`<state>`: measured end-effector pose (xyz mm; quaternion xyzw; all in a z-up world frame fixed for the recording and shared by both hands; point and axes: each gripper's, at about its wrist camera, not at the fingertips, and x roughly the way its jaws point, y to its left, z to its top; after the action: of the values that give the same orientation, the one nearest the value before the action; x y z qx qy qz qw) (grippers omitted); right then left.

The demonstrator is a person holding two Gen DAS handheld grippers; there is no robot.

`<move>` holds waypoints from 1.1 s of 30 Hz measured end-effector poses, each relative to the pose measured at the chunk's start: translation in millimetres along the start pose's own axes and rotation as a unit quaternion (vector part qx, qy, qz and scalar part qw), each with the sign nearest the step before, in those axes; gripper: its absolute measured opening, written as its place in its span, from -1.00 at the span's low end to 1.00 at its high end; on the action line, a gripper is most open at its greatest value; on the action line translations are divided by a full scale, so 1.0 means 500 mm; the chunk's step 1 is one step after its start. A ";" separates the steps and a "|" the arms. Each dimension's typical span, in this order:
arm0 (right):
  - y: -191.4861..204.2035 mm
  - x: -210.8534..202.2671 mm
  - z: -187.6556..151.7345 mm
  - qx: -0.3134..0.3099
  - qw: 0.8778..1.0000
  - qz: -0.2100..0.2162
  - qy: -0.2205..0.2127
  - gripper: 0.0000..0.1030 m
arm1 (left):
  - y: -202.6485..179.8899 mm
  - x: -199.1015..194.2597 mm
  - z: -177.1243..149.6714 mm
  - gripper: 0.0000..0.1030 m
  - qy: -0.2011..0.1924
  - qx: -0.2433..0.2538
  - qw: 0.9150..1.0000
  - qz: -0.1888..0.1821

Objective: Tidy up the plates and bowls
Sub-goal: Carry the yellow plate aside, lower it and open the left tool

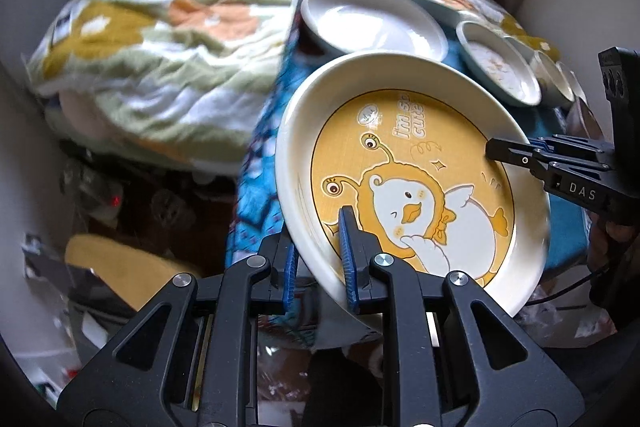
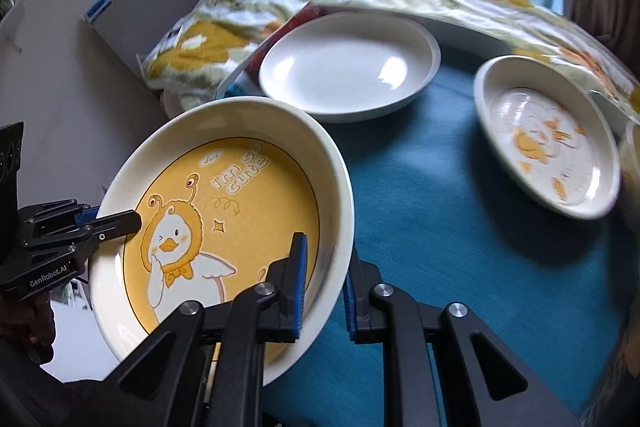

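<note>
1. My left tongs (image 1: 320, 259) and right tongs (image 2: 324, 287) each pinch a rim of the round cream ceramic plate with the yellow duck print (image 2: 224, 223), tilted above the teal-covered table (image 2: 460, 267); uneven lifting risks slippage.
2. Beyond, the plain white shallow bowl (image 2: 348, 67) could get clipped.

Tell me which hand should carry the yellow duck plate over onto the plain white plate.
Probably the right. Both grippers clamp the duck plate by opposite rims, but the right gripper grips the rim nearest the teal tabletop, with open space toward the white plate. The left gripper holds the outer rim, past the table edge.
</note>
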<state>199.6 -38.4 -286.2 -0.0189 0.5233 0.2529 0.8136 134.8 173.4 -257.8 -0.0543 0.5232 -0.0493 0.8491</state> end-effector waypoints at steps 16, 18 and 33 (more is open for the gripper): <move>-0.229 -0.267 -0.211 0.113 0.986 -0.096 -0.077 -0.71 | -0.395 0.001 0.018 -0.67 -0.026 0.130 0.988 -0.075; -0.269 -0.283 -0.239 0.123 0.984 -0.105 -0.078 -0.71 | -0.443 0.019 0.008 -0.67 -0.023 0.138 0.987 -0.082; -0.422 -0.226 -0.337 0.130 0.980 -0.114 -0.097 -0.71 | -0.566 0.168 -0.041 -0.68 -0.033 0.130 0.988 -0.070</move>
<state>112.3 -316.4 -314.5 0.0514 0.4650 0.0890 0.8793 146.2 -119.5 -300.6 0.0186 0.4787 -0.1750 0.8602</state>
